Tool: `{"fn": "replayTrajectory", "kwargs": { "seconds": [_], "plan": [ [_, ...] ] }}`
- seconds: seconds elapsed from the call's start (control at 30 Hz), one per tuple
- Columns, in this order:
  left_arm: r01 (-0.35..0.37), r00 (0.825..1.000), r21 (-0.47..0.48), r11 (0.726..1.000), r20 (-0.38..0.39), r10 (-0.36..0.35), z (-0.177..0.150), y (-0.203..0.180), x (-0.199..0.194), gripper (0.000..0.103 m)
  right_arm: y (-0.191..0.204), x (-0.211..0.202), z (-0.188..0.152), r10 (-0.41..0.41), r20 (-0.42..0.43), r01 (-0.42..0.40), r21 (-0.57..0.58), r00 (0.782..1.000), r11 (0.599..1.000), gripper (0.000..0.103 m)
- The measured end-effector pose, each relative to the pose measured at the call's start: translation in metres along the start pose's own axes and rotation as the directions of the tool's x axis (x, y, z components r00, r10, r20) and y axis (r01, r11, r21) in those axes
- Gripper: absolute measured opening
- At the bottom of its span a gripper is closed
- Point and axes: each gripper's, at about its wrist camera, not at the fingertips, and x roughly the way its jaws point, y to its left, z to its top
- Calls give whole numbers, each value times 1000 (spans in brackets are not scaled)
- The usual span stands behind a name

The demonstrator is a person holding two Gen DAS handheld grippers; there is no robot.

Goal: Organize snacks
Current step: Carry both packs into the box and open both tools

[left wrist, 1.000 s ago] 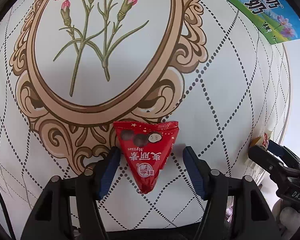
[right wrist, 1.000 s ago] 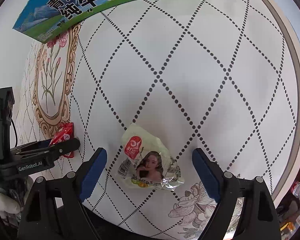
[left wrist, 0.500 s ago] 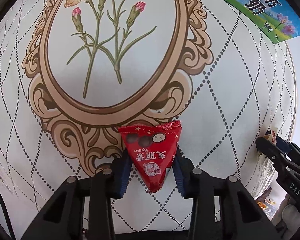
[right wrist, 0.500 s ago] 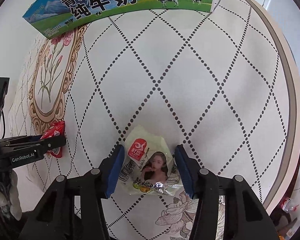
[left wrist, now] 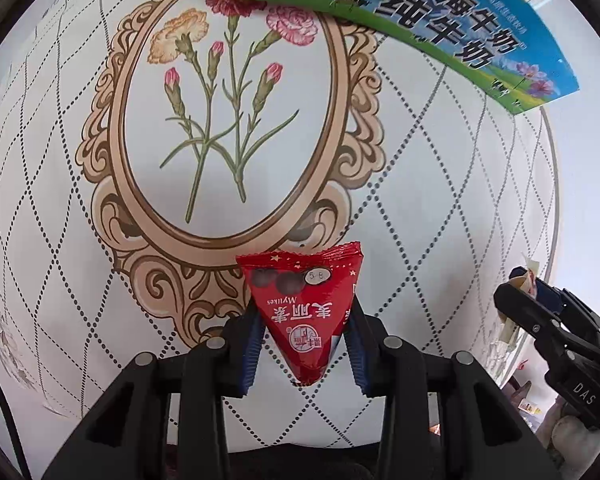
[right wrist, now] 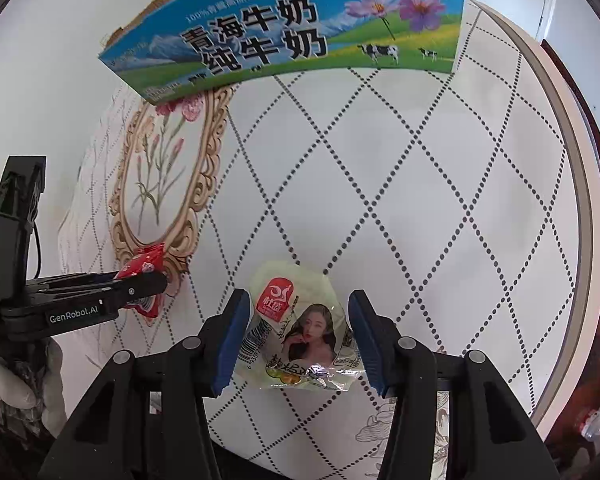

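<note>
Both picks look secured: my left hand-held gripper (left wrist: 304,344) is clamped on the red packet (left wrist: 302,312), my right hand-held gripper (right wrist: 296,336) pinches the pale packet (right wrist: 300,328), and each packet hangs over the patterned desk (right wrist: 440,200). Neither is stowed yet. I judge the open milk box (right wrist: 284,44) at the far edge to be the bin, so carry and drop remain.
</note>
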Motion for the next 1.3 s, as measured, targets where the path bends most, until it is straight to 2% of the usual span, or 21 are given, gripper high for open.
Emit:
{"fn": "replayTrajectory", "kwargs": {
  "seconds": [0.17,0.3,0.43,0.53,0.6,0.7,0.8,0.9,0.93,0.97,1.0,1.03,1.07,1.1,1.3],
  "plan": [
    [99,994,40,994,47,-101,24,-25,-50,34,12,-30,21,52,55,-52,-10,997,999,54],
    [182,979,89,979,74,-189,57,-53,-90,34,20,-55,48,93,110,-92,-21,990,996,54],
    [195,968,140,971,132,-213,99,-76,-127,34,23,-86,88,98,202,-90,-49,974,995,54],
    [154,966,165,974,182,-184,131,-84,-145,34,20,-107,122,84,273,-70,-59,958,996,54],
    [103,968,169,980,208,-137,151,-86,-150,35,14,-121,146,49,320,-31,-61,946,998,54],
    [-11,978,153,988,209,-22,183,-83,-145,36,2,-128,180,-1,345,19,-50,939,999,54],
    [-112,979,143,983,187,84,205,-72,-126,36,-16,-123,208,-33,318,45,-28,947,999,54],
    [-122,986,117,986,126,107,220,-65,-107,38,-30,-106,223,-63,254,67,-6,965,998,56],
    [-113,989,115,987,105,101,224,-63,-100,41,-36,-99,225,-68,241,66,13,968,998,59],
    [-116,990,114,987,94,106,225,-62,-93,43,-40,-92,228,-73,225,69,25,972,997,77],
    [-130,988,119,984,97,119,226,-63,-89,50,-43,-85,232,-100,198,95,36,975,995,99],
    [-146,985,126,981,108,133,227,-64,-85,64,-45,-78,233,-126,181,120,45,975,992,103],
    [-167,981,131,977,117,153,228,-65,-81,74,-46,-73,236,-141,165,136,43,976,990,103],
    [-184,978,132,974,120,169,229,-66,-78,90,-47,-70,236,-142,161,137,41,977,990,103],
    [-180,978,111,977,125,166,232,-71,-67,91,-46,-53,243,-221,124,217,42,967,975,103]
  ]
}}
